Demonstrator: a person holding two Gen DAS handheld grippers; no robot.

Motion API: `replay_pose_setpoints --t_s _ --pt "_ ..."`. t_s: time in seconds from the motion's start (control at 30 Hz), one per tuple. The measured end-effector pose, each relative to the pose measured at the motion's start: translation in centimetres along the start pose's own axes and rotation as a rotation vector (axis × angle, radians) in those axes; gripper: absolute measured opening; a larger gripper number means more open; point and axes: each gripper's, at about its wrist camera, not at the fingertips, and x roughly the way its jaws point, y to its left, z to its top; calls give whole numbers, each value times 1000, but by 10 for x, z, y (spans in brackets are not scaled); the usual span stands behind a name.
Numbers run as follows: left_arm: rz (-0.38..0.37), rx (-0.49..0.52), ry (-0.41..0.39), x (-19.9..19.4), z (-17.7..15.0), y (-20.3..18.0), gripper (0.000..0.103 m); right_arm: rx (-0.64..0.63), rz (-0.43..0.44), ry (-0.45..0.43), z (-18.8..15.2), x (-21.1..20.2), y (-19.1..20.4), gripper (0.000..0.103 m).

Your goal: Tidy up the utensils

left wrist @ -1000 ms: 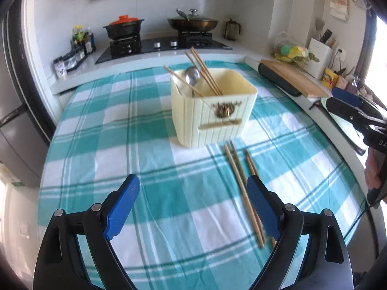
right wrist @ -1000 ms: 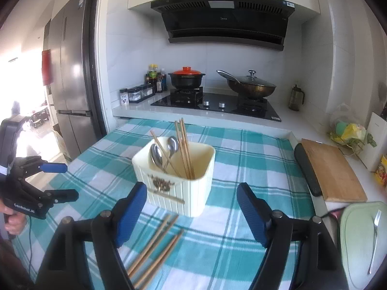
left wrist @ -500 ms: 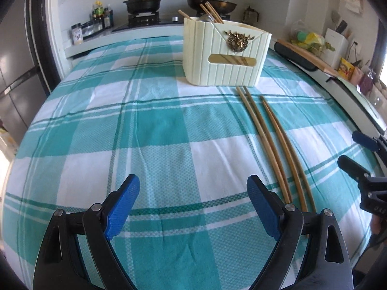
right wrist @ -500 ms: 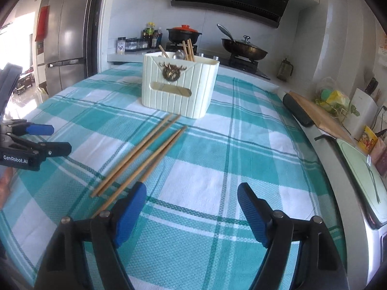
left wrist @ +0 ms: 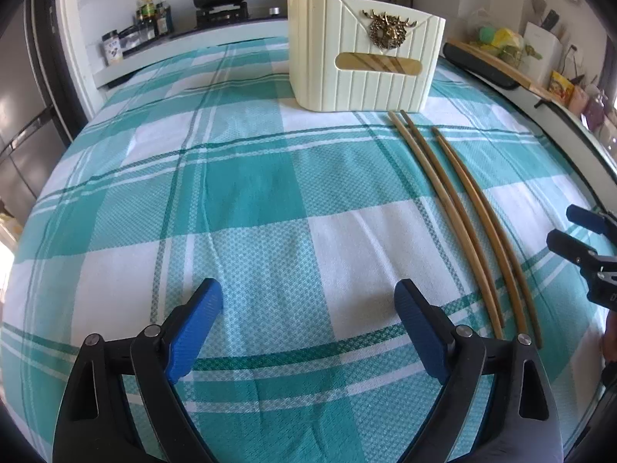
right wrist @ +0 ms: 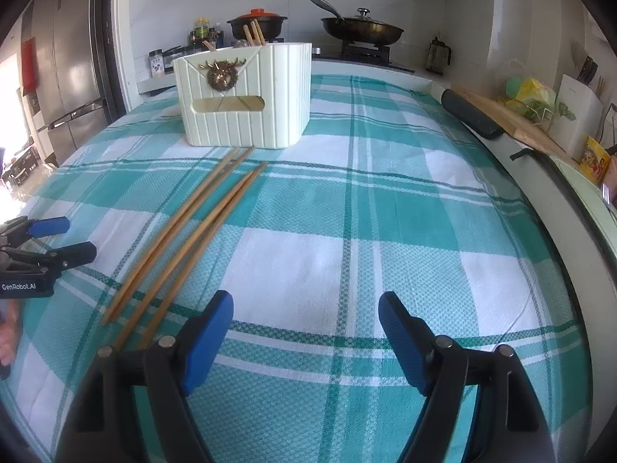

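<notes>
Utensil holder [left wrist: 364, 59] is sitting toward the far side of the bench [left wrist: 246, 200], with chopstick tops [right wrist: 254, 32] sticking up out of it. Four loose chopsticks [left wrist: 459, 212] are lying on the cloth just before the holder, running from its base toward the near edge. Behind the bench, a stove [right wrist: 358, 52] is carrying a pot [right wrist: 256, 25] at left and a pan [right wrist: 360, 31] at right; a cutting board [right wrist: 513, 123] is lying along the right-hand counter.

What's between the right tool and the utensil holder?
In the right wrist view, only checked tablecloth lies straight ahead between the right tool and the holder; the four loose chopsticks lie left of that line.
</notes>
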Motion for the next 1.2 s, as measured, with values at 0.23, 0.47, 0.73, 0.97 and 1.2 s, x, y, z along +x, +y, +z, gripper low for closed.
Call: replay_pose_setpoints --t_s 0.23,0.47,0.73,0.97,1.2 --pt "-25 -25 11 3 0 4 98 21 -13 57 -1 11 -3 79" --pt "-34 -21 20 4 0 3 102 25 -14 67 -1 13 -4 80" --pt "-36 -21 21 5 1 2 102 32 -10 69 -1 14 -5 82" --pt "-36 -21 22 4 1 2 102 31 -12 69 -1 14 -5 82" --pt "-37 -22 21 4 1 2 102 31 -12 68 -1 14 -5 82"
